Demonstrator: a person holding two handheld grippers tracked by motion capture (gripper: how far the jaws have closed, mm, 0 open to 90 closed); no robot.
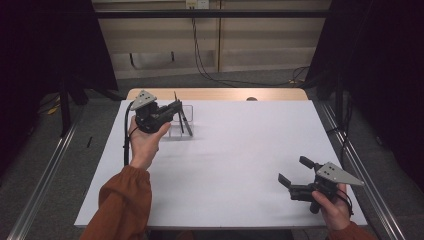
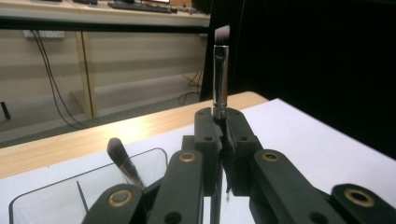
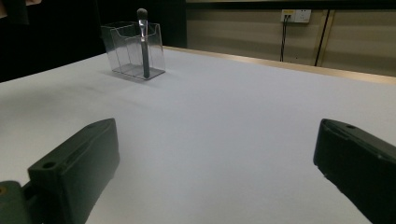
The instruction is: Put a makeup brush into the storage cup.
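Brush (image 2: 220, 70): chrome ferrule, angled bristles, upright in jaws.

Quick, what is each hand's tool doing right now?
Left tool: closed on a black-handled makeup brush with a silver collar, held upright.
Right tool: open, holding nothing.

Both forearms wear rust-orange sleeves (image 1: 125, 200) gathered at elastic cuffs. Each hand carries a matte black two-jaw gripper, left gripper (image 1: 176, 106) and right gripper (image 1: 295, 170), topped by a grey triangular plate bearing small dark dots, probably screws. Brass-coloured pivot rings (image 2: 187, 157) mark the jaw linkages. A black cable (image 1: 125, 142) trails from the left unit.
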